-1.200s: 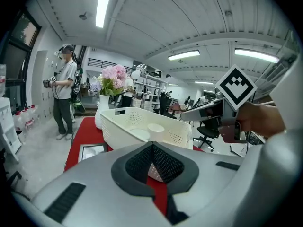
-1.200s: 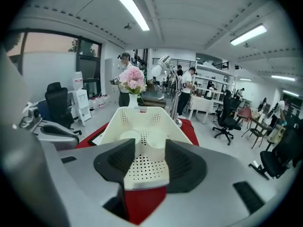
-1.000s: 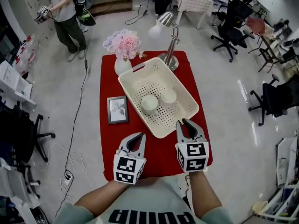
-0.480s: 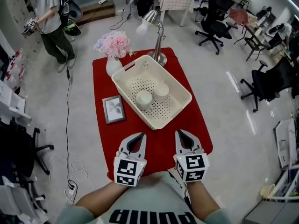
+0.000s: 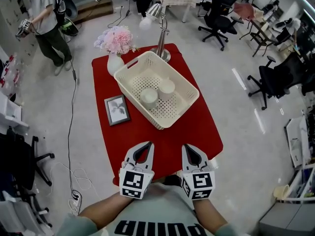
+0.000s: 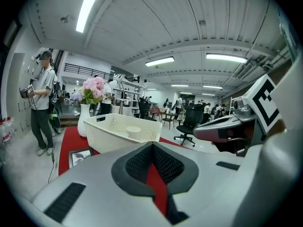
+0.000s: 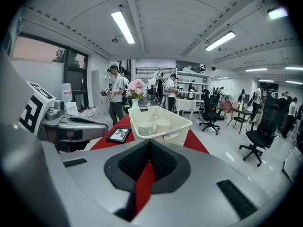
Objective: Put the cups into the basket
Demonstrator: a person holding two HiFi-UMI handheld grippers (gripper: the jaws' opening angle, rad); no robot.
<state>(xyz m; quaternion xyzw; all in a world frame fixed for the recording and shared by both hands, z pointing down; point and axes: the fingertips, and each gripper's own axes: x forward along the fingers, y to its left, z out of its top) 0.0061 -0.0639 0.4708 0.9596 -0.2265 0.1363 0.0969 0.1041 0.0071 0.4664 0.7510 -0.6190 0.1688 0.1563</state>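
- bare red cloth (image 5: 165, 140) runs ahead of left gripper (image 5: 143, 151) and right gripper (image 5: 191, 154), open lane up to basket's near corner
- basket (image 5: 180, 113) wall blocks low path straight ahead, top open above rim
- inside: near cup (image 5: 149, 97) and far cup (image 5: 167, 87) hog middle, free mesh on claw side
- picture frame (image 5: 117, 110) flat, ahead-left of left claw, near basket
- vase (image 5: 114, 63) and lamp (image 5: 160, 47) crowd far side, just past basket

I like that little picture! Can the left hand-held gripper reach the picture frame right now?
Probably yes. Only bare red tablecloth lies between the left hand-held gripper and the picture frame; the basket sits off to the side.
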